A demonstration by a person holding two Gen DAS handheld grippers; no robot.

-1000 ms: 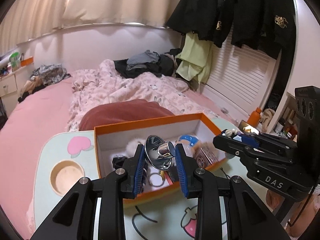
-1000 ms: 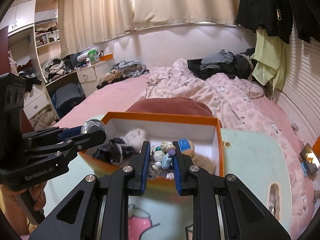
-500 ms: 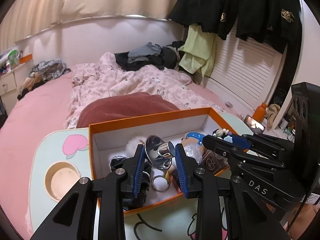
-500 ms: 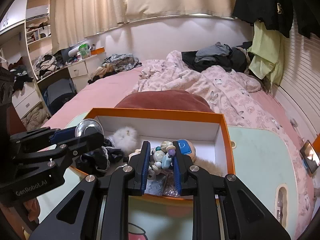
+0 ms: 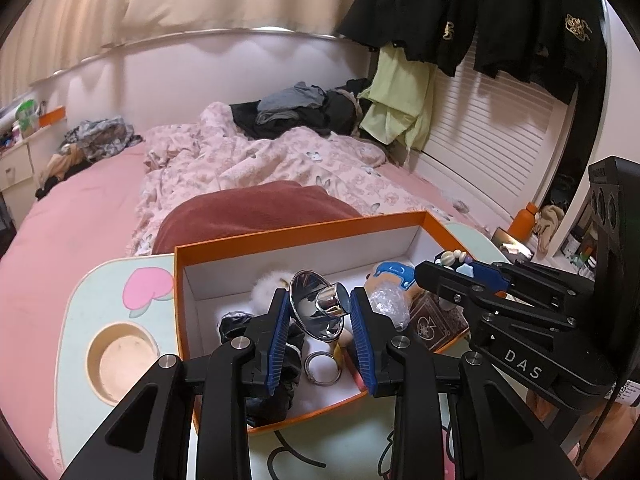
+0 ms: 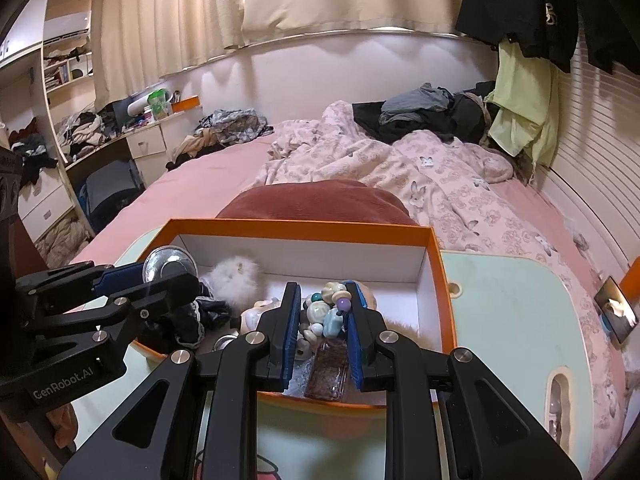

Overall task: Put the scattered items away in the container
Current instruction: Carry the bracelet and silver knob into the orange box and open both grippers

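A shiny metal funnel-shaped cup [image 5: 318,310] is clamped between the blue pads of the left gripper [image 5: 320,320], its narrow end turned toward the right pad. Directly beneath and ahead of that gripper the orange box [image 5: 300,232] lies open on a pale green table [image 5: 104,292]; a metal ring [image 5: 322,368] and a black cloth [image 5: 276,384] are seen on its white floor just below the fingers, and a white fluffy ball [image 6: 236,280] farther ahead. A cluster of pastel beads [image 6: 326,312] is pinched in the nearly closed right gripper [image 6: 324,320], held above the near right part of the box, with a brown patterned packet [image 6: 328,372] lying just under it. To its left, the left gripper is seen over the box's left rim. Beyond both grippers a dark red cushion [image 6: 316,202] is pressed against the box's far wall.
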